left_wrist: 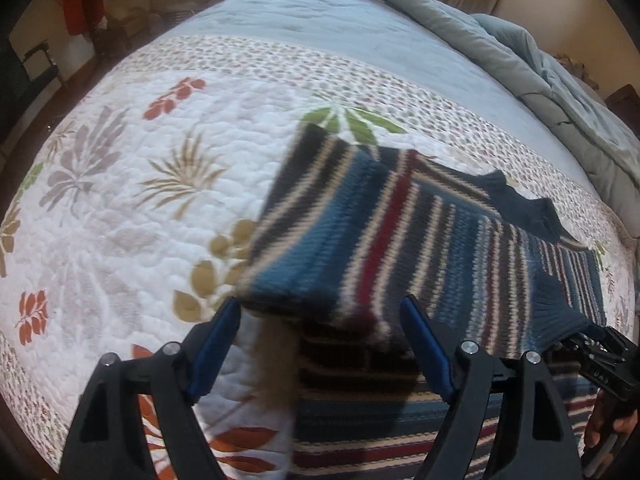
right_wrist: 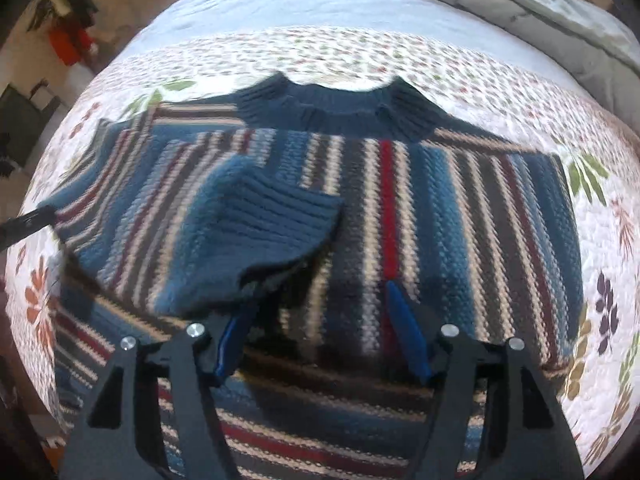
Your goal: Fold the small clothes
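A small striped knit sweater (right_wrist: 440, 216) in blue, dark grey, cream and red lies on the bed quilt (right_wrist: 360, 48), its ribbed collar (right_wrist: 336, 108) at the far side. One sleeve is folded over the body, its ribbed cuff (right_wrist: 276, 220) lying on the chest. In the left wrist view the sweater (left_wrist: 400, 232) shows with a raised, blurred fold of sleeve just past my left gripper (left_wrist: 320, 308), which is open with nothing between its fingers. My right gripper (right_wrist: 320, 292) is open above the sweater's lower body, just below the cuff.
The floral quilt (left_wrist: 120, 200) covers the near bed, with pale blue cover beyond. A grey duvet (left_wrist: 540, 64) is bunched at the far right. The right gripper's body (left_wrist: 600, 360) shows at the left wrist view's right edge. Furniture and red items (left_wrist: 80, 4) stand far left.
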Motion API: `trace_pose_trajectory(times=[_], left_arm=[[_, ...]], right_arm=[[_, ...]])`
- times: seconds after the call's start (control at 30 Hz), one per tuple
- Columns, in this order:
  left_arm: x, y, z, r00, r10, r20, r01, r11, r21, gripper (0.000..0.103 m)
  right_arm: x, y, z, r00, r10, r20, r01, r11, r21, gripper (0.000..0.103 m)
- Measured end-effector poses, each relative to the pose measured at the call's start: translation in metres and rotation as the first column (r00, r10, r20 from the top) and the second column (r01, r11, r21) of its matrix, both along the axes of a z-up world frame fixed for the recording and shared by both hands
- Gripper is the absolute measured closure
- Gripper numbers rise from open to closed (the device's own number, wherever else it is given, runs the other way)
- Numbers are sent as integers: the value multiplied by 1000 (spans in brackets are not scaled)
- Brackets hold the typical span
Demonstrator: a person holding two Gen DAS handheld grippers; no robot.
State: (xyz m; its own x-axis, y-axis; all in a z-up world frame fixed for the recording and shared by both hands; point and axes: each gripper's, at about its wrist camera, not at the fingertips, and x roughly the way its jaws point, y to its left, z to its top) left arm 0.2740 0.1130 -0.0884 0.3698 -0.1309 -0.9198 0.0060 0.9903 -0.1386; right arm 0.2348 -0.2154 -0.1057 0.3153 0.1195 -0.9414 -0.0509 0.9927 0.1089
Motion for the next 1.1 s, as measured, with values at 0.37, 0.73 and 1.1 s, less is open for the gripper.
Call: trace_pose_trajectory(times=[0.37, 0.73, 1.1], left_arm=[[-5, 13, 3, 1000, 28, 5, -28, 1000, 8, 21], [-6, -8, -5, 1000, -14, -20, 14, 1000, 2, 21], [-8, -34, -2, 999, -48, -25, 49, 998, 46, 21]], right_arm=[[-3, -37, 1, 997, -51, -57, 55, 996, 73, 17], [-17, -45, 23, 995, -87, -48, 91, 991, 96, 17], [24, -18, 1, 989, -36, -141, 66, 973, 220, 18]])
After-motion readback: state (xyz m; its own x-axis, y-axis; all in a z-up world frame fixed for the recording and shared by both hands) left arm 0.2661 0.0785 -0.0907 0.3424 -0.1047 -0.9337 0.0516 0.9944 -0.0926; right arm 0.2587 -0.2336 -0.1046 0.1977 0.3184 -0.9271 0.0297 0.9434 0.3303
